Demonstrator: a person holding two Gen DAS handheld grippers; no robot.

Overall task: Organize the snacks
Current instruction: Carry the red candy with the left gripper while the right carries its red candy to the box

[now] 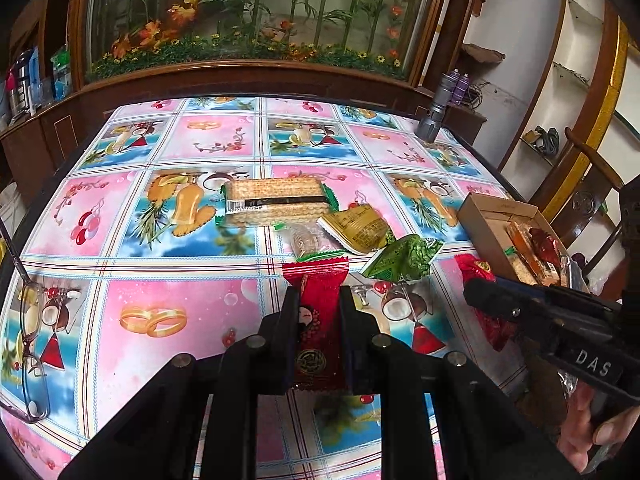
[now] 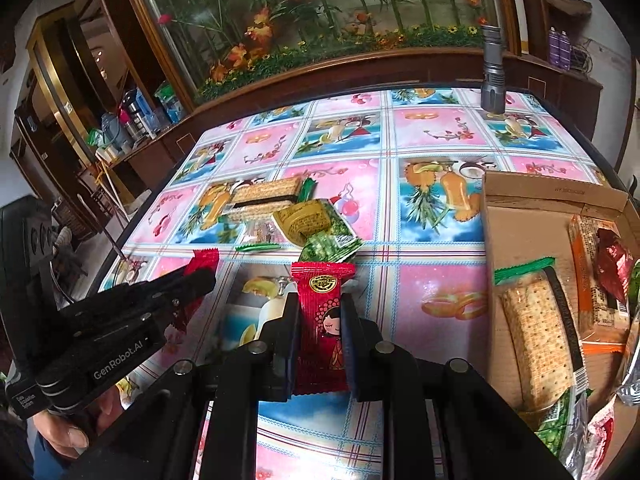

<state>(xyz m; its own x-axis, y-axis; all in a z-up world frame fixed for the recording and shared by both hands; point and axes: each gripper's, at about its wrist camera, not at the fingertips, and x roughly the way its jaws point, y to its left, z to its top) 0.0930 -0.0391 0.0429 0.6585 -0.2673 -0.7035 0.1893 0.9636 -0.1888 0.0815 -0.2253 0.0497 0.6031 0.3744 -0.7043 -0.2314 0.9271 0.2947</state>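
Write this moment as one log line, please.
left tongs: shut on red snack | right tongs: shut on second red snack | cardboard box: partly filled

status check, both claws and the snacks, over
Left claw shut on red candy pack. Right claw shut on another red pack. Box at right, nothing blocking.
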